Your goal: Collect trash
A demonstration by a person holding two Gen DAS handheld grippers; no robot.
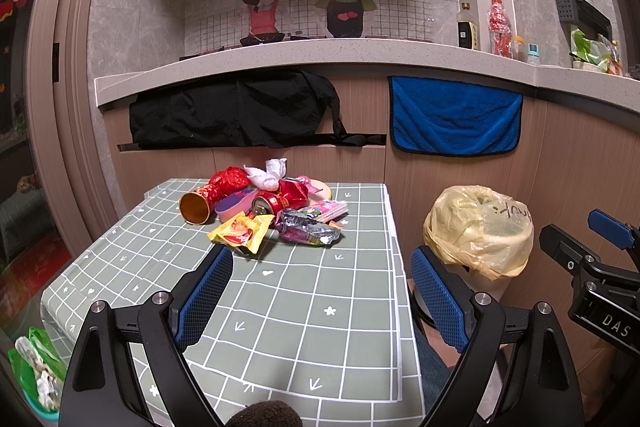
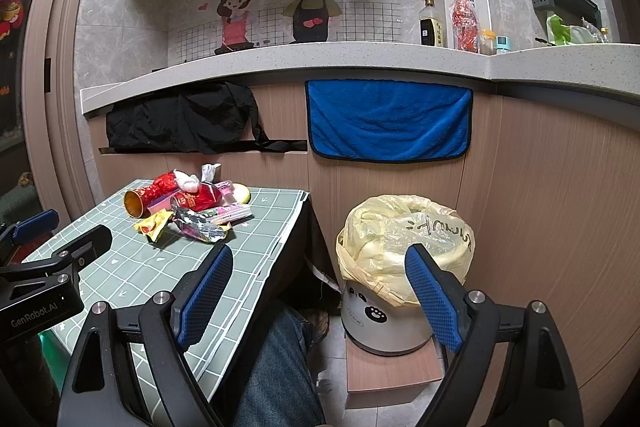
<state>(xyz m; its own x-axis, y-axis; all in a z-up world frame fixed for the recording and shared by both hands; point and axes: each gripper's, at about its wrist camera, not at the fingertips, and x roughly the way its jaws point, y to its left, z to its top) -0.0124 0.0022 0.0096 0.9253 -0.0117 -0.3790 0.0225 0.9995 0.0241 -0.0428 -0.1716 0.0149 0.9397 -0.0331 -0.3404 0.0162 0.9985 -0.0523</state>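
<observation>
The left tool (image 1: 322, 291) hangs above the near part of the desk (image 1: 304, 307) with its fingers spread wide and nothing between them. The right tool (image 2: 320, 291) is wide in the same way and also holds nothing; it points at the gap between the desk and the trash bin (image 2: 384, 323).

The trash pile (image 1: 264, 211) lies at the far end of the desk, all in one heap. In it I can see a yellow snack wrapper (image 1: 240, 231), a silver crumpled wrapper (image 1: 306, 227), a red can (image 1: 268, 205) on its side, a red and gold tube (image 1: 200, 207) and a white crumpled tissue (image 1: 266, 175) on top.

The bin stands on the floor to the right of the desk, lined with a yellow bag (image 2: 400, 239). The bag looks open, and I cannot see any piece of trash inside it.

My judgement is that the task is only at its beginning: no piece is picked and the whole pile remains to be moved into the bin.
</observation>
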